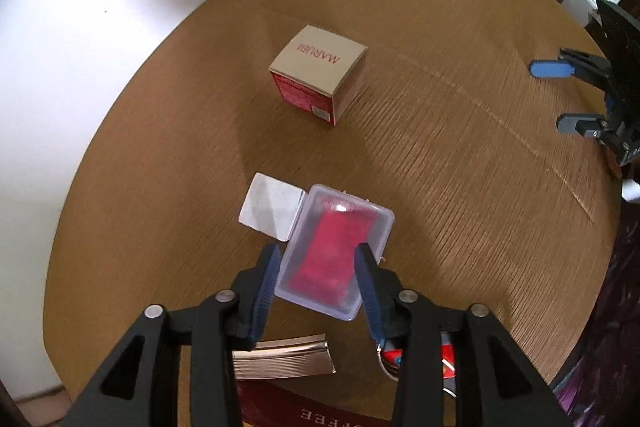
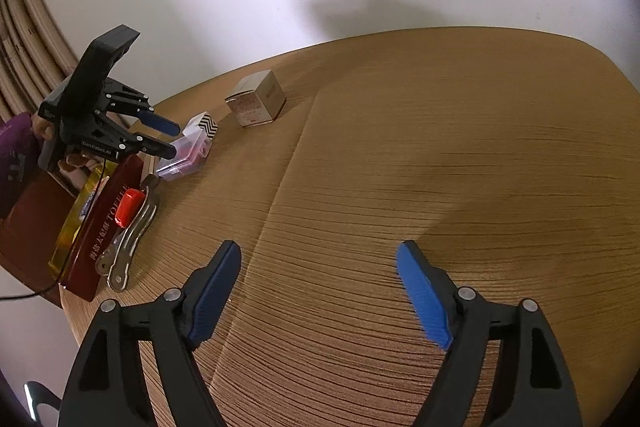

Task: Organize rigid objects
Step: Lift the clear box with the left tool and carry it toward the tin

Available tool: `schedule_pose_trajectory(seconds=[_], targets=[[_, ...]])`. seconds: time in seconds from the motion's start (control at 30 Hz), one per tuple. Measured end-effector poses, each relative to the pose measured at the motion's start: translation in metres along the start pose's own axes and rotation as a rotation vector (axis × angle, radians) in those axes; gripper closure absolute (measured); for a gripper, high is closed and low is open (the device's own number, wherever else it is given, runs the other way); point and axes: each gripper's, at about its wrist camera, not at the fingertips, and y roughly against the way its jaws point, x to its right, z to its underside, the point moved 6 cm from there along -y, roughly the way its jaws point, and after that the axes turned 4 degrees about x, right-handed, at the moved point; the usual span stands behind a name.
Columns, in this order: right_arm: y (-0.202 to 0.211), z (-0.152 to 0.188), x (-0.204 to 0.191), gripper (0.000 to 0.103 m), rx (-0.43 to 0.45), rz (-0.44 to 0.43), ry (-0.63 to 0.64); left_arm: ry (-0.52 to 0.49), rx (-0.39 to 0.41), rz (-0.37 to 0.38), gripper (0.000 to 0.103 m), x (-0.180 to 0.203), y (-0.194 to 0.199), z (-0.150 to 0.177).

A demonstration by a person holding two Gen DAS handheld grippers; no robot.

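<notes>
A clear plastic case with a red insert [image 1: 334, 251] lies on the round wooden table [image 1: 440, 147], between the fingers of my left gripper [image 1: 318, 265]. The fingers stand at its two sides; whether they press it I cannot tell. It also shows in the right wrist view [image 2: 186, 157]. A small white box [image 1: 272, 206] touches its far left corner; its side has a black zigzag pattern [image 2: 204, 125]. A beige and red "MARUBI" carton [image 1: 318, 75] stands farther off. My right gripper [image 2: 320, 287] is open and empty over bare table.
A dark red toffee tin [image 2: 100, 231] and a yellow box [image 2: 76, 223] lie at the near left edge. Keys with a red fob [image 2: 130, 227] lie beside the tin. A shiny metal strip [image 1: 284, 357] lies under my left gripper. A white wall stands behind the table.
</notes>
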Motion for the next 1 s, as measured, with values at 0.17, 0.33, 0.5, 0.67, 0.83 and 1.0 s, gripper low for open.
schedule_pose_trajectory(seconds=[0.17, 0.33, 0.5, 0.67, 0.83, 1.0], targets=[[-0.002, 0.000, 0.001, 0.022, -0.006, 0.001, 0.003, 0.057, -0.088, 0.147, 0.051, -0.002, -0.007, -0.003], [-0.002, 0.000, 0.001, 0.021, -0.004, 0.000, 0.003, 0.076, -0.106, 0.121, 0.047, -0.010, -0.014, -0.001], [-0.003, 0.000, 0.000, 0.020, -0.007, 0.001, 0.008, 0.003, -0.154, 0.035, 0.035, -0.007, -0.024, 0.001], [-0.004, 0.000, 0.000, 0.018, -0.012, -0.003, 0.010, -0.158, -0.180, -0.014, 0.034, 0.020, -0.035, 0.010], [-0.005, 0.002, -0.003, 0.012, -0.021, -0.006, 0.020, -0.096, -0.119, -0.009, 0.034, 0.003, -0.029, 0.002], [-0.006, 0.004, -0.006, 0.010, -0.023, -0.003, 0.026, -0.130, -0.101, -0.026, 0.034, 0.000, -0.031, 0.011]])
